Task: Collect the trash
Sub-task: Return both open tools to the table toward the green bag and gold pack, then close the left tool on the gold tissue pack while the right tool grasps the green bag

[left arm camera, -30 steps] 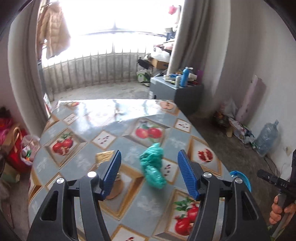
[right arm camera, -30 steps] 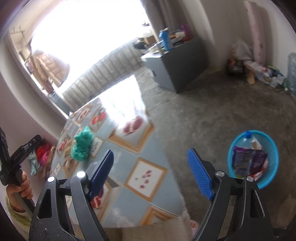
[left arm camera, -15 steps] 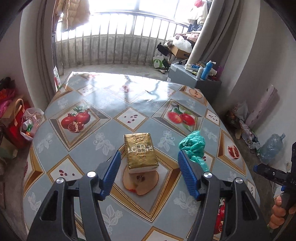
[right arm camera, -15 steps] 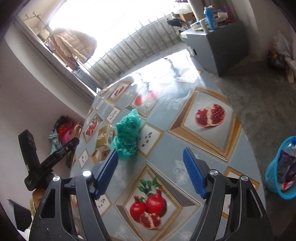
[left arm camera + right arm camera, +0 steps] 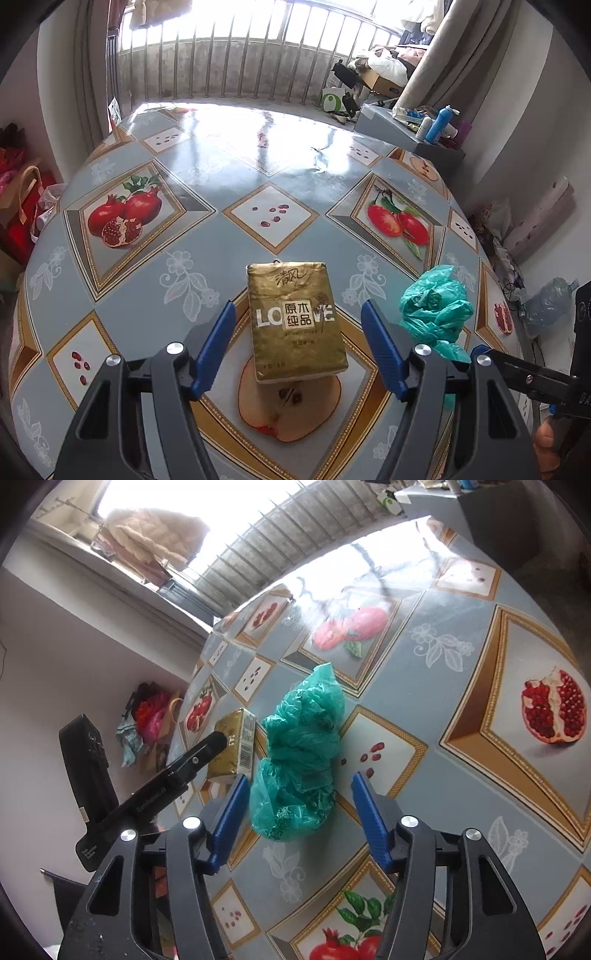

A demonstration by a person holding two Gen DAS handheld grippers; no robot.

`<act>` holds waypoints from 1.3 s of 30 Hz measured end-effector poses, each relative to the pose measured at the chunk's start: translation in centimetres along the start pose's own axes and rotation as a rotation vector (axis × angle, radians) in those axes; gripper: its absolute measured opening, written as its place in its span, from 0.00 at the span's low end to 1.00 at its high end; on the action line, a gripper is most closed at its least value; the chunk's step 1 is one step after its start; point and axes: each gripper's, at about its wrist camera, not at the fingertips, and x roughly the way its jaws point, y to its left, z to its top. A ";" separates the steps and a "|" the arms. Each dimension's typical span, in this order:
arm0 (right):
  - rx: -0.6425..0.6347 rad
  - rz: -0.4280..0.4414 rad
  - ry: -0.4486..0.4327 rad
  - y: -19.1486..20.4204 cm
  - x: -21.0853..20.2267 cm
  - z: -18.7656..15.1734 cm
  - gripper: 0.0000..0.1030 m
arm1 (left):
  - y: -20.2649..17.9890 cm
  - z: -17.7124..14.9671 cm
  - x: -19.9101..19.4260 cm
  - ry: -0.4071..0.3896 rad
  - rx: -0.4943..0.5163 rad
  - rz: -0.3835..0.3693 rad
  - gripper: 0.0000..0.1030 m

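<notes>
A gold tissue pack (image 5: 295,321) lies on the fruit-patterned table (image 5: 258,158). My left gripper (image 5: 297,310) is open, its blue fingers on either side of the pack's near end without pressing on it. Just right of the pack lies a crumpled green plastic bag (image 5: 436,310). In the right wrist view the green bag (image 5: 303,753) sits between the fingers of my right gripper (image 5: 299,779), whose jaws are closing, with the pads still clear of the bag. The gold pack (image 5: 236,746) shows left of the bag, partly behind the left gripper's black body (image 5: 173,775).
A grey cabinet (image 5: 424,147) with bottles stands past the table's far right edge. A large water jug (image 5: 546,306) lies on the floor to the right. Red bags (image 5: 18,206) are piled at the left. A railing (image 5: 240,70) lines the back.
The left gripper swung from the green bag onto the gold pack and came lower. The right gripper turned from the floor and blue basket to the green bag, and its jaws narrowed.
</notes>
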 end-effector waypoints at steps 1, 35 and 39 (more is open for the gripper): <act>0.004 0.006 0.010 -0.1 0.1 0.0 0.46 | 0.0 -0.1 0.3 0.009 -0.003 -0.004 0.62; 0.125 -0.047 0.008 -6.9 -14.5 -12.2 0.14 | -4.6 -13.2 -6.3 0.100 0.078 -0.138 0.50; 0.073 -0.099 -0.087 -5.7 -16.0 -10.4 0.26 | -4.3 -12.7 -5.7 0.085 0.068 -0.131 0.50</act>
